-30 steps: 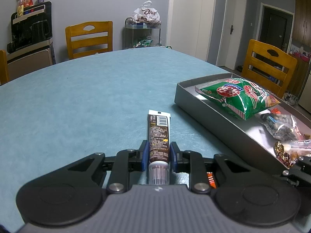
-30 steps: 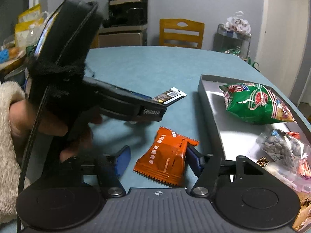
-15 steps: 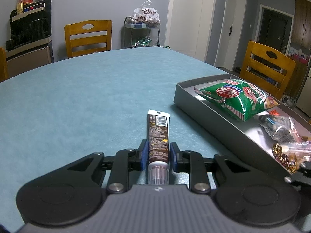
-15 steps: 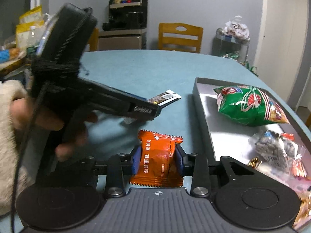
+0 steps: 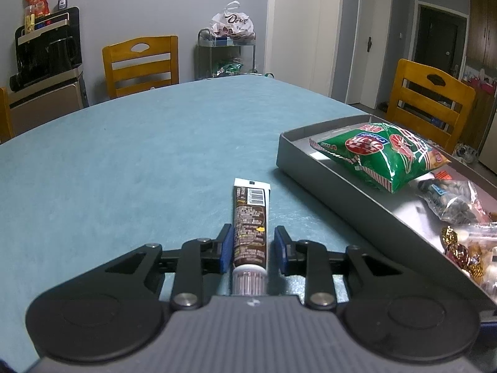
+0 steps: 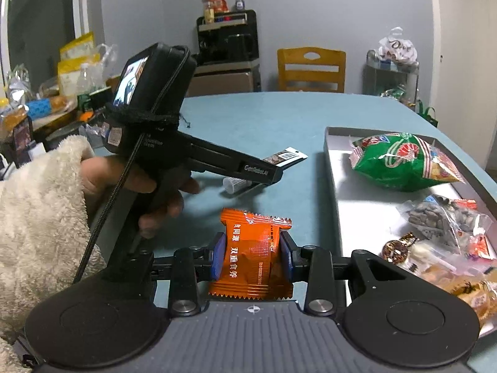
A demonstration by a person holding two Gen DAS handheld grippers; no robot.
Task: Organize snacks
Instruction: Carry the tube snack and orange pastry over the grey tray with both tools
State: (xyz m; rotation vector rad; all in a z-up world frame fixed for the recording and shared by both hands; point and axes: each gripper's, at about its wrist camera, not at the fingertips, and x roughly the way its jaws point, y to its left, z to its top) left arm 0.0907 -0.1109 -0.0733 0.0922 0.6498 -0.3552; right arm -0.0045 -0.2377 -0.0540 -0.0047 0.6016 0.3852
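My left gripper (image 5: 250,244) is shut on a brown snack tube (image 5: 250,223) with a white cap, and holds it just above the teal table. The tube also shows in the right wrist view (image 6: 281,158), sticking out past the left gripper. My right gripper (image 6: 251,256) is shut on an orange snack packet (image 6: 253,255) and holds it off the table. A grey tray (image 5: 313,168) to the right holds a green chip bag (image 5: 379,152), a bag of seeds (image 5: 450,199) and wrapped candies (image 5: 462,251). The tray also shows in the right wrist view (image 6: 334,171).
The teal table (image 5: 139,155) stretches ahead. Wooden chairs (image 5: 141,62) stand at its far side and behind the tray (image 5: 428,99). A metal cart with a white bag (image 5: 230,40) stands at the back wall. Snack clutter (image 6: 46,105) lies left of the table.
My right gripper closed on the orange packet and lifted it off the table. My left gripper kept its hold on the tube and rose slightly.
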